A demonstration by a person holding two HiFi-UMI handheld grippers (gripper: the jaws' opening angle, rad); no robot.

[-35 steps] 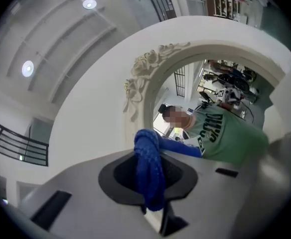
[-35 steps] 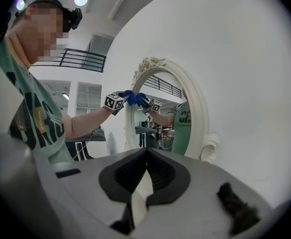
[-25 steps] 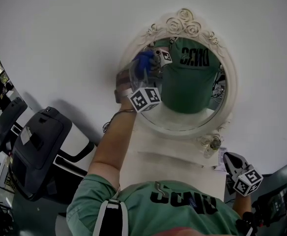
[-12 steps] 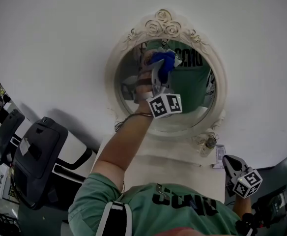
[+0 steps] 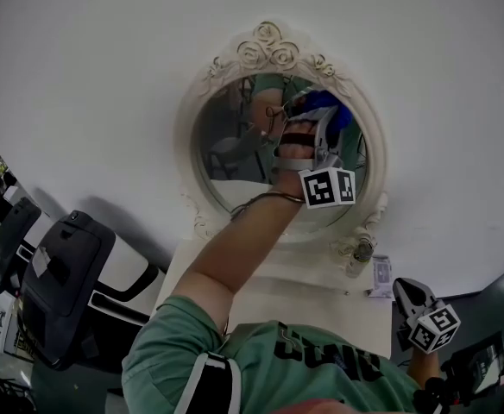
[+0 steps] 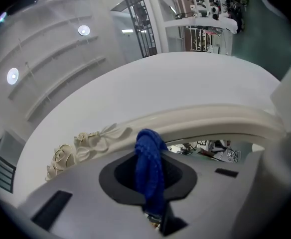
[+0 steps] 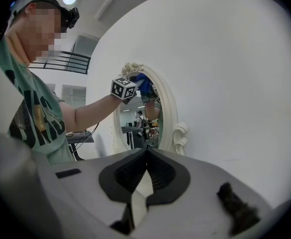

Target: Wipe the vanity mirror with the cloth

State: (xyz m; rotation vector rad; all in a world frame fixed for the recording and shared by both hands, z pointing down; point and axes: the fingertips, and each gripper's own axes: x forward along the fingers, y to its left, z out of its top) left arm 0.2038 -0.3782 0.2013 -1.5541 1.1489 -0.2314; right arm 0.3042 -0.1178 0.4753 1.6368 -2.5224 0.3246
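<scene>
Since a second ago the left tool (image 5: 312,121) has travelled across the vanity mirror (image 5: 235,149), from the upper left of the glass to its upper right; the right tool (image 5: 405,281) has stayed low at the right, beside the desk (image 5: 269,293).

Cloth (image 6: 148,163): deep blue, with a coarse knitted texture, bunched into one narrow upright fold. It is not spread flat. Its rounded top stands clear above the tips of the tool.

Left tool: jaws closed on the cloth, which fills the gap between the dark pads from the base up past the tips. The arm reaches up from the lower left of the head view, with the marker cube below the hand.

Position: in the head view the cloth sits at the upper right of the oval glass, just inside the cream frame. In the left gripper view its top overlaps the curved band of the frame, and the carved roses (image 6: 73,153) lie to its left. Contact with the glass cannot be confirmed from these views.

Right tool: jaws together with nothing between them, well apart from the mirror and pointing towards it from the side
</scene>
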